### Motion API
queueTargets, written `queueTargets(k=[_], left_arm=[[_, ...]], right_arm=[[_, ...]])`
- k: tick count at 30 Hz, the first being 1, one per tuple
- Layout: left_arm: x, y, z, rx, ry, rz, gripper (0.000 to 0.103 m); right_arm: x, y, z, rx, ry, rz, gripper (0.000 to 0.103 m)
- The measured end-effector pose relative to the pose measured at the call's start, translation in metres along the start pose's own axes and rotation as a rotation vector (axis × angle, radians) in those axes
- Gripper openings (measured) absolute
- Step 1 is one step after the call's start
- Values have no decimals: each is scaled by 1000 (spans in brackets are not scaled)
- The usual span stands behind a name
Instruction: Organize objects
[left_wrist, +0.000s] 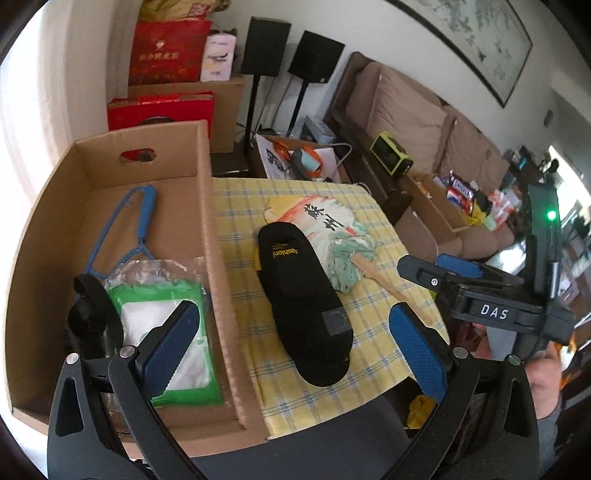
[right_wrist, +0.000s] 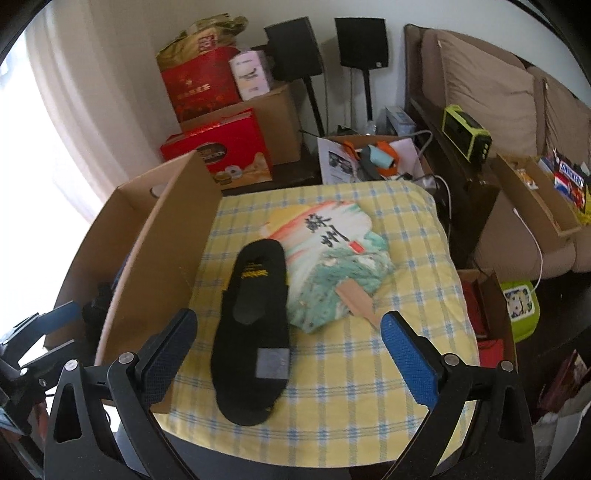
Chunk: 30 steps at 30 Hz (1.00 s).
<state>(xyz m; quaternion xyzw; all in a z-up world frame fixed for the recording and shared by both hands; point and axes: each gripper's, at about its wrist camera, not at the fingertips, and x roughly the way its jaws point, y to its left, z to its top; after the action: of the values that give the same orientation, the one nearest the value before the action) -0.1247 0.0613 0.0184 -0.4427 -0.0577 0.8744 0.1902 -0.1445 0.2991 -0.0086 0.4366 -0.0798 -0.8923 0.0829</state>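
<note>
A black insole (left_wrist: 303, 306) (right_wrist: 255, 325) lies on the yellow checked cloth (left_wrist: 369, 354) (right_wrist: 354, 387), partly over a painted hand fan (left_wrist: 332, 236) (right_wrist: 332, 254) with a wooden handle. A cardboard box (left_wrist: 207, 221) (right_wrist: 155, 258) stands at the left; it holds a blue swatter (left_wrist: 140, 221), a green-white packet (left_wrist: 173, 332) and a black strap roll (left_wrist: 92, 314). My left gripper (left_wrist: 295, 347) is open and empty, straddling the box wall and the insole. My right gripper (right_wrist: 291, 350) is open and empty, above the insole's heel end; it also shows in the left wrist view (left_wrist: 439, 269).
Red gift boxes (right_wrist: 229, 147) and cardboard cartons stand behind the box. Two black speakers (right_wrist: 362, 40) on stands are at the wall. A brown sofa (right_wrist: 498, 92) with a snack box (right_wrist: 546, 192) is at the right. A cluttered box (right_wrist: 369, 158) sits behind the table.
</note>
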Motion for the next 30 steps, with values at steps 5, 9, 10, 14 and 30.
queueTargets(k=[5, 9, 10, 14, 30], left_arm=[[9, -23, -6, 49, 1, -14, 93], [15, -31, -11, 39, -24, -54, 85], [17, -34, -13, 43, -23, -60, 83], [32, -47, -19, 71, 12, -48, 69], [93, -53, -49, 47, 135, 31, 69]], right_arm=[[1, -19, -7, 47, 18, 14, 94], [4, -39, -12, 130, 46, 29, 83], [6, -46, -13, 167, 56, 50, 78], [10, -56, -15, 187, 70, 41, 68], [48, -41, -33, 129, 166, 73, 40]])
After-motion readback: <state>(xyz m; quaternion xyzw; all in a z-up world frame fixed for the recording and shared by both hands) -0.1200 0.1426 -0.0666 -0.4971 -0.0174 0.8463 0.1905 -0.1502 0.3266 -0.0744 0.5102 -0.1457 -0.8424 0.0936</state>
